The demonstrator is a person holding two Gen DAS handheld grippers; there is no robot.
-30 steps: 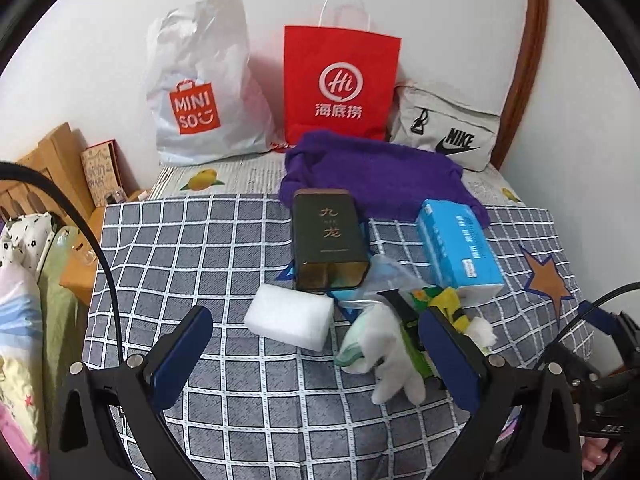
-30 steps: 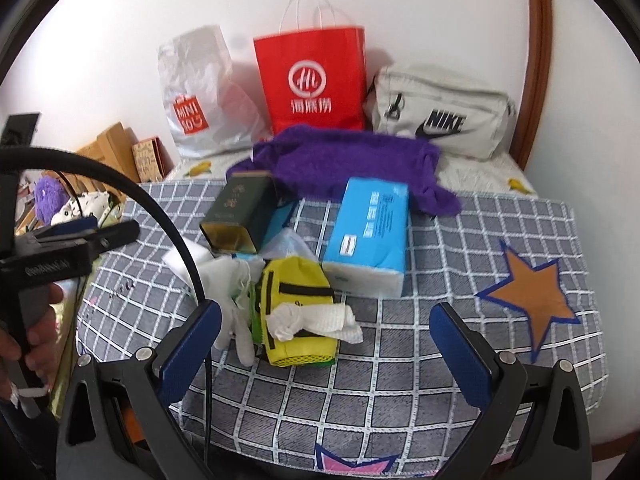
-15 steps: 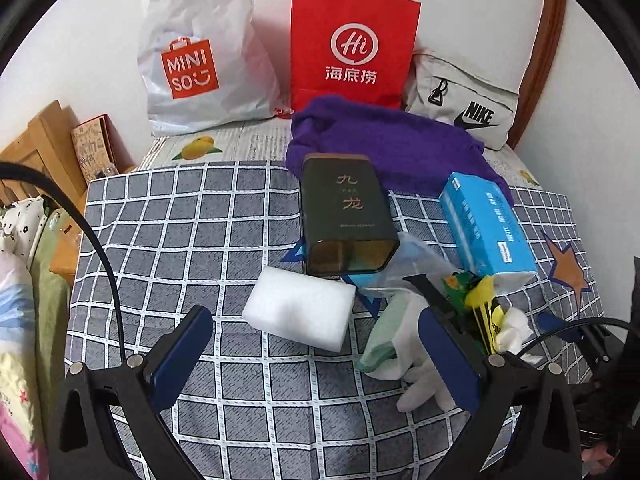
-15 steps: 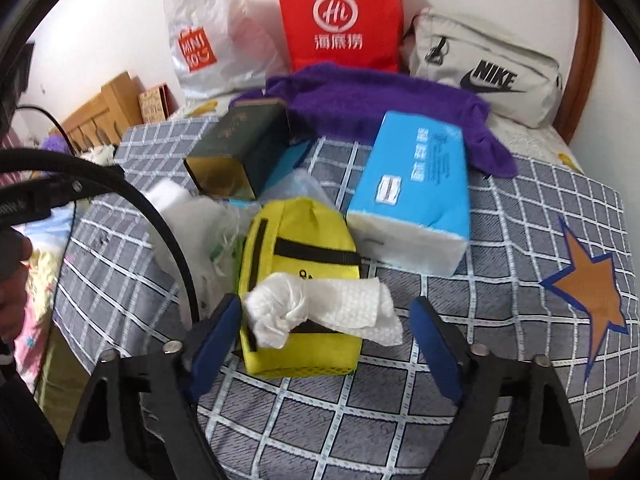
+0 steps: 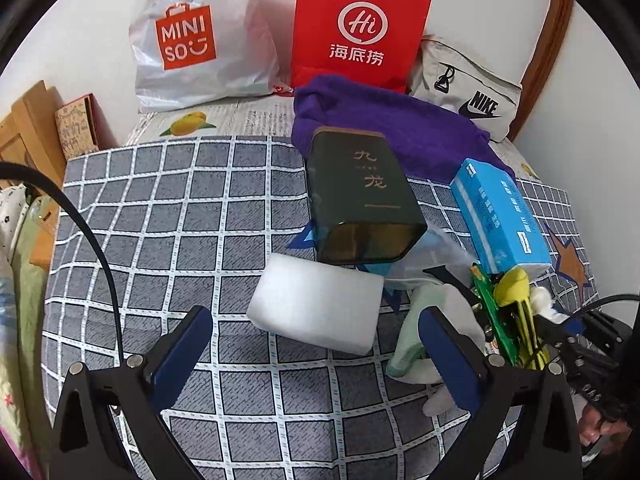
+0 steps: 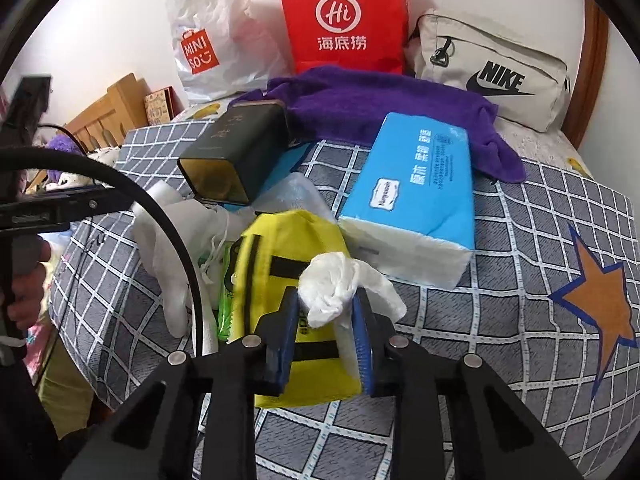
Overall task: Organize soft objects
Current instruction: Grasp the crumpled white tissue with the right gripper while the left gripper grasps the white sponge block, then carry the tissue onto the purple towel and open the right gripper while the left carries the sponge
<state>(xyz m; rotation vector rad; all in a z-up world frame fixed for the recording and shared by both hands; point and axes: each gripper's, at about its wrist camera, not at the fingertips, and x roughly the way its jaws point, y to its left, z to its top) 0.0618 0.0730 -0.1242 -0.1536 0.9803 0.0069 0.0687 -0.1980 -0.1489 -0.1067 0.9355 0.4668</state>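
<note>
My right gripper (image 6: 325, 316) is shut on a crumpled white tissue (image 6: 332, 288) that lies on a yellow pouch (image 6: 280, 264). My left gripper (image 5: 316, 344) is open and empty, its fingers on either side of the near edge of a white foam block (image 5: 316, 306). A white glove (image 5: 448, 320) and a pale green cloth lie right of the block; the glove also shows in the right wrist view (image 6: 168, 248). A purple towel (image 5: 384, 132) lies behind a dark green tin (image 5: 360, 196). A blue tissue pack (image 6: 416, 196) lies beside the pouch.
The things lie on a grey checked cloth (image 5: 180, 208) over a bed. A white MINISO bag (image 5: 192, 40), a red paper bag (image 5: 356, 32) and a grey Nike bag (image 6: 492, 68) stand against the back wall. Wooden furniture (image 5: 24, 128) is at the left.
My right gripper moved down to the yellow pouch and closed on the white tissue. My left gripper moved forward toward the white foam block and stayed open.
</note>
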